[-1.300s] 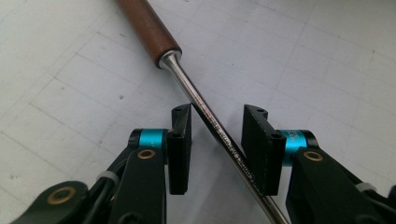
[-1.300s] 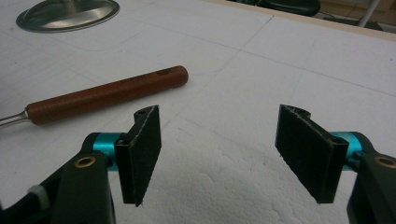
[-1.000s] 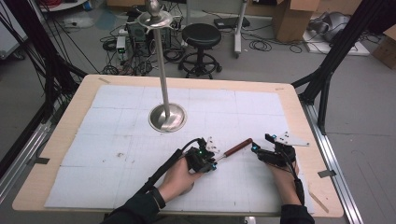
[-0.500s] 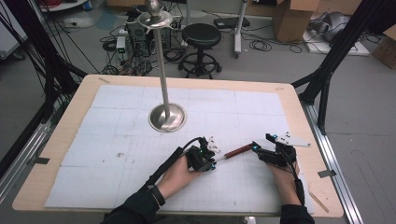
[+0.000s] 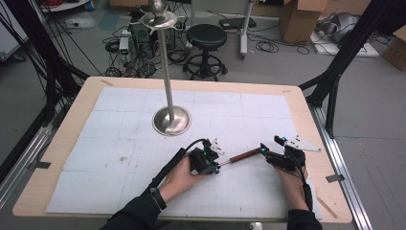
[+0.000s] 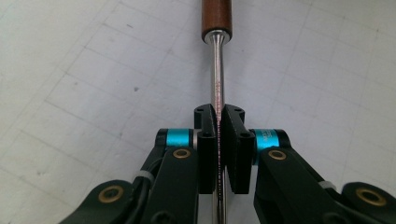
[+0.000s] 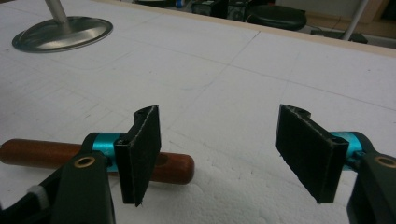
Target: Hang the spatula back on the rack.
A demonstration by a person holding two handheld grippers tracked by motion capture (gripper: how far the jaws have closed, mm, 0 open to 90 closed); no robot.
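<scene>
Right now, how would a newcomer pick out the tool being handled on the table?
Start at the tall metal stand on the white mat, then look toward the table's near edge. Between the left gripper and right gripper lies a tool: reddish-brown wooden handle, thin shiny steel shaft, unlike anything nearby.

grippers: 2, left gripper (image 5: 218, 163) lower centre, right gripper (image 5: 270, 152) lower right | wooden-handled tools: 1 tool (image 5: 245, 155) between them | metal stands: 1 stand (image 5: 171, 120) centre of the table | tables: 1 table (image 5: 297, 100) | stools: 1 stool (image 5: 206, 36) top centre | cardboard boxes: 2 boxes (image 5: 299, 19) upper right
</scene>
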